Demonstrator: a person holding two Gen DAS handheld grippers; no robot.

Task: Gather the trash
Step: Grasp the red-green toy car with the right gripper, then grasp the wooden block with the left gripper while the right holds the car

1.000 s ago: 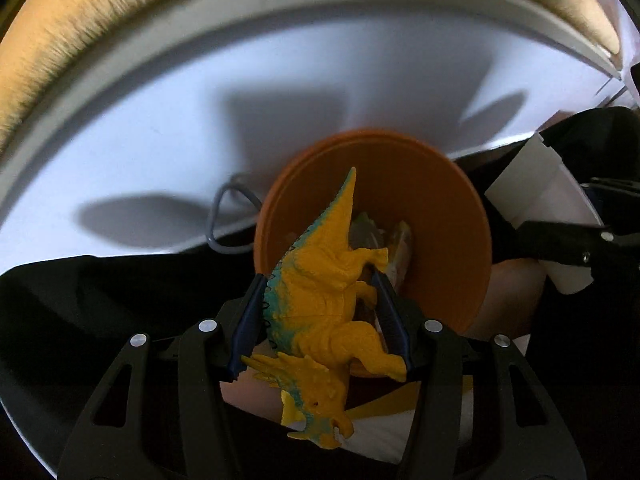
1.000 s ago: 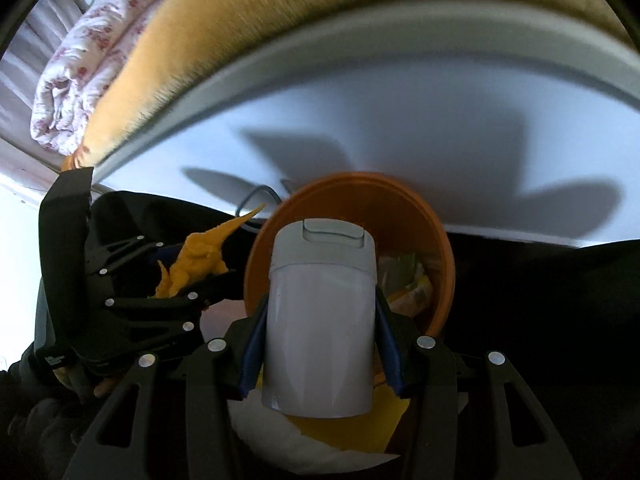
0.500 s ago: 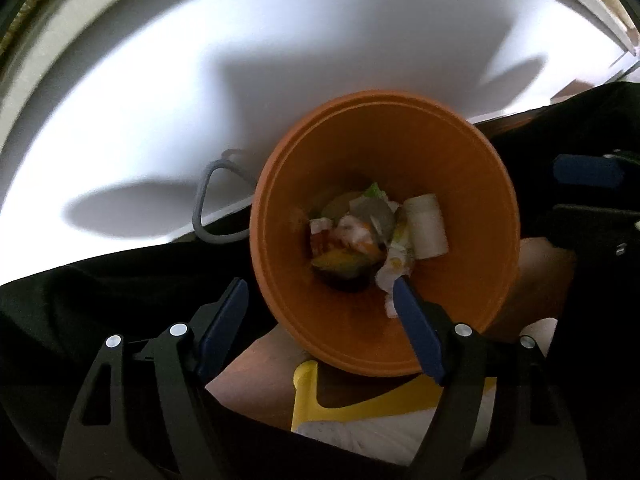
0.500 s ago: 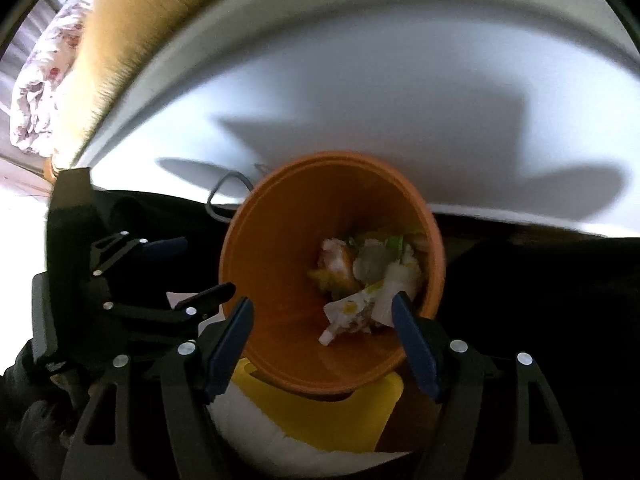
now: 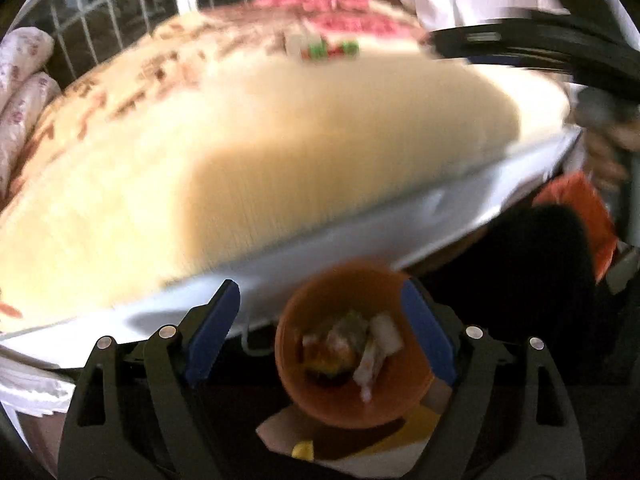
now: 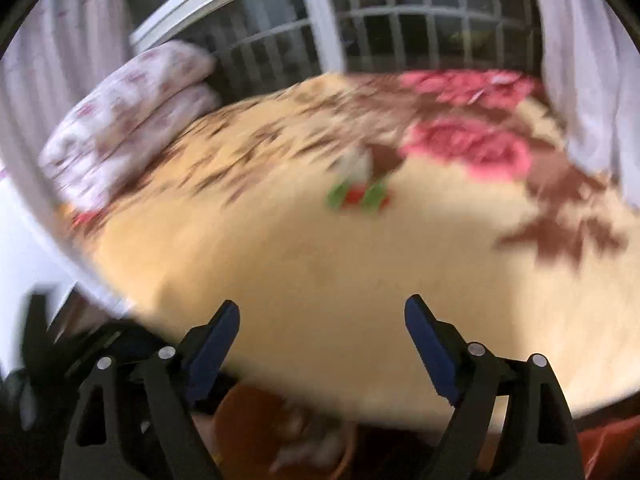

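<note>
Both views motion-blurred. Left gripper [image 5: 320,320] spread wide, blue pads [image 5: 210,328] far apart, nothing held. Orange bin [image 5: 400,408] sits low between the fingers, mouth toward the camera, standing on the floor beside the bed's white side panel [image 5: 360,240]. Inside the bin: trash [image 5: 352,348], a mixed pile of white, green and orange-yellow scraps, too blurred to name singly. White-and-yellow paper [image 5: 360,452] lies under the bin's near edge. Bed [image 5: 240,160] fills the upper frame, cream blanket with brown and pink pattern. Small red-green item [image 5: 328,50] rests on the blanket toward the far edge; blurred, cannot tell what it is. Rolled floral quilt [image 5: 20,80] at the bed's left end. Barred window [image 5: 120,12] behind.

Right gripper [image 6: 322,324] also wide open and empty, pads [image 6: 212,344] well apart. It looks over the bed [image 6: 360,280]. The red-green item [image 6: 358,196] lies mid-blanket, well ahead of the fingers. Quilt [image 6: 128,120] at the bed's far left corner, window [image 6: 400,28] beyond, curtain [image 6: 584,80] at right. Bin [image 6: 248,432] partly in view at the bottom edge, under the left finger, some trash [image 6: 304,440] showing inside. Left gripper seen as a dark shape at the lower left of this view.
</note>
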